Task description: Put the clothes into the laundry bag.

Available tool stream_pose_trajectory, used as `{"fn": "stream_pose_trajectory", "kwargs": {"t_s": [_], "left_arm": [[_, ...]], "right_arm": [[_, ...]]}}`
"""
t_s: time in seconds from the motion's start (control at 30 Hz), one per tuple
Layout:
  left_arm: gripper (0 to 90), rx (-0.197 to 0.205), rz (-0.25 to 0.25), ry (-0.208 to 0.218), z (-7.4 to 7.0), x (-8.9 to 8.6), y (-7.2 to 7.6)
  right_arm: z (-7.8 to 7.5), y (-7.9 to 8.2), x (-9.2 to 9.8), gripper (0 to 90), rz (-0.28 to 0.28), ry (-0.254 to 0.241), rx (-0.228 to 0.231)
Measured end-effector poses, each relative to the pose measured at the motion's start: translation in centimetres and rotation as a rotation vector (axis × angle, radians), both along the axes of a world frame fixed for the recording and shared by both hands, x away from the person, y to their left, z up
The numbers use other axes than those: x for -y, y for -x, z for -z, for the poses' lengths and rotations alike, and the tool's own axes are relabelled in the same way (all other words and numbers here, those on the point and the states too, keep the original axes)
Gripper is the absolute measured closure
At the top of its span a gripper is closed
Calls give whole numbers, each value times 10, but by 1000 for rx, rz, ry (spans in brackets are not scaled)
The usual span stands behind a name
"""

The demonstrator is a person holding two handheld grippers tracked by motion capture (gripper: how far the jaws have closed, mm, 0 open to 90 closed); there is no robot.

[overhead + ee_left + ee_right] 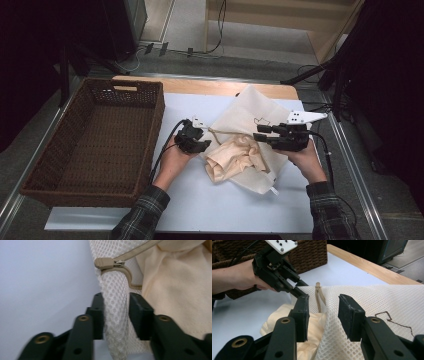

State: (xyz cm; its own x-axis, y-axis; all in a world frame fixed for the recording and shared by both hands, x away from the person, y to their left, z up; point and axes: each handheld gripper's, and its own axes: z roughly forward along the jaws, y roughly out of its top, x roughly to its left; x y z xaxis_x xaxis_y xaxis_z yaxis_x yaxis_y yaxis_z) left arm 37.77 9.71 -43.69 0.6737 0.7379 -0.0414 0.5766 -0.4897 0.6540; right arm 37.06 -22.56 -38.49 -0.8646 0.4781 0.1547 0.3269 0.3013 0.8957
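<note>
Table: a white tabletop (210, 210) with a wooden far edge fills the middle of the high view.
Mesh bag: a white mesh bag (252, 117) with a zipper lies right of centre in the high view, its mouth toward the lower left.
Cloth: a cream cloth (235, 157) bulges out of the bag's mouth, just below centre in the high view.
Zipper pull: a tan zipper pull (106, 263) sits at the upper middle of the left gripper view, at the bag's edge.
Left gripper: the left gripper (116, 315), centre of the high view, has its jaws pressed on either side of a fold of the mesh bag just below the zipper pull; it has hold of the mesh.
Right gripper: the right gripper (323, 315), right of centre in the high view, has its jaws partly apart with mesh and cloth between them; the pads stand clear of the fabric.
Basket: a brown wicker basket (150, 135) stands at the left of the high view, beside the bag and apart from it.
Hands: plaid sleeves enter from the bottom edge.
</note>
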Motion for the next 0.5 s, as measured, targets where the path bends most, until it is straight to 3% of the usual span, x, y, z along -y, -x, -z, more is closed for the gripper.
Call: {"fn": "stream_pose_trajectory", "kwargs": {"t_s": [0.07,0.13,0.4,0.5], "left_arm": [[792,-8,-11,-12,0,-1,1],[818,-22,-7,-4,-1,-1,3],[838,-48,40,21,-4,-3,26],[837,-58,60,51,-6,-5,37]], "right_arm": [[0,0,1,608,5,3,2],[1,1,1,597,6,2,-2],[2,5,4,548,15,9,-24],[1,9,5,526,18,10,-35]]}}
